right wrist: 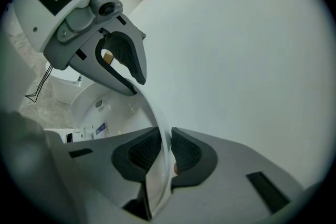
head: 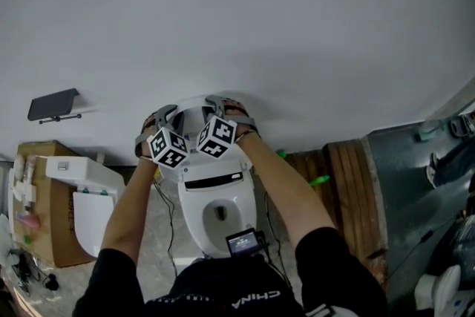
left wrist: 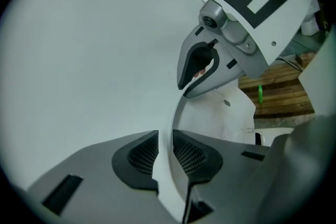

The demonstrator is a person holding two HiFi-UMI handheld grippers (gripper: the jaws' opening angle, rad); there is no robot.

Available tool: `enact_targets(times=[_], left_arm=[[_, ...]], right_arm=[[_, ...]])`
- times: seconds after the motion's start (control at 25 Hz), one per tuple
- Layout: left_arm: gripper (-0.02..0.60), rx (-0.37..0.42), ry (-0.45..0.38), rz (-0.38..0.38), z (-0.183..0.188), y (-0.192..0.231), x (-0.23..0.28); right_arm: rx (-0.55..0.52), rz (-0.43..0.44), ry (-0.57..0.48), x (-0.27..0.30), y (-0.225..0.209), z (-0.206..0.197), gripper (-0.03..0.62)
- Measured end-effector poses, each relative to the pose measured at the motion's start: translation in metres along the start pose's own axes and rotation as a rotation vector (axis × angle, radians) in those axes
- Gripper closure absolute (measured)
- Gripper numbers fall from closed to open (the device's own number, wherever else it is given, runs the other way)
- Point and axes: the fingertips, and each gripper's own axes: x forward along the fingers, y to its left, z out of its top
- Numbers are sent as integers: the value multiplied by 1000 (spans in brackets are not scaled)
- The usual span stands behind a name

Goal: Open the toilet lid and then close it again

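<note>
The white toilet [head: 217, 213] stands below me against the pale wall. Its lid [head: 193, 103] is raised upright, close to the wall. Both grippers hold the lid's top rim side by side. My left gripper [head: 163, 117] is shut on the rim; in the left gripper view the thin white lid edge [left wrist: 176, 113] runs between its black pads [left wrist: 140, 156]. My right gripper [head: 225, 108] is shut on the same rim, whose edge [right wrist: 155, 113] is pinched between its pads [right wrist: 185, 153]. Each gripper view shows the other gripper clamped further along the rim.
A second white toilet [head: 83, 193] and a cardboard box [head: 43, 215] sit at the left. A dark shelf [head: 53, 105] hangs on the wall. Wooden slats [head: 343, 173] with a green item [head: 319, 180] lie to the right. Cables [head: 171, 223] trail on the floor.
</note>
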Motion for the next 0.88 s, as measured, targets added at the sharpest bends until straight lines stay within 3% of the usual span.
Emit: enact_targets(times=[0.24,0.4,0.64,0.68,0.76,0.8,0.88], left_arm=[[458,-29,-11,-2,-2,-4,-20],[454,-43,7,-13,-9,-9,-27],[454,-57,-22,-12,-7,-14,-39],[454,-57,-40,-5,-4,-12,-44],[467,-58,-87,17,1,-9,-55],[559,-64,-112,24,2,-9,-62],[571,-83,-151,19,2,-14,-74]], right_arm=[[17,25,-21,-8,-2,1,527],[24,73,-38,-22,-1,4,458],[51,64,-27,-43,1,-4,451],[64,51,-30,-48,-1,-3,466],[98,4,-35,-59,-5,-2,556],[122,-16,-31,-64,-4,-3,569],[186,-39,-20,-73,1,-6,576]])
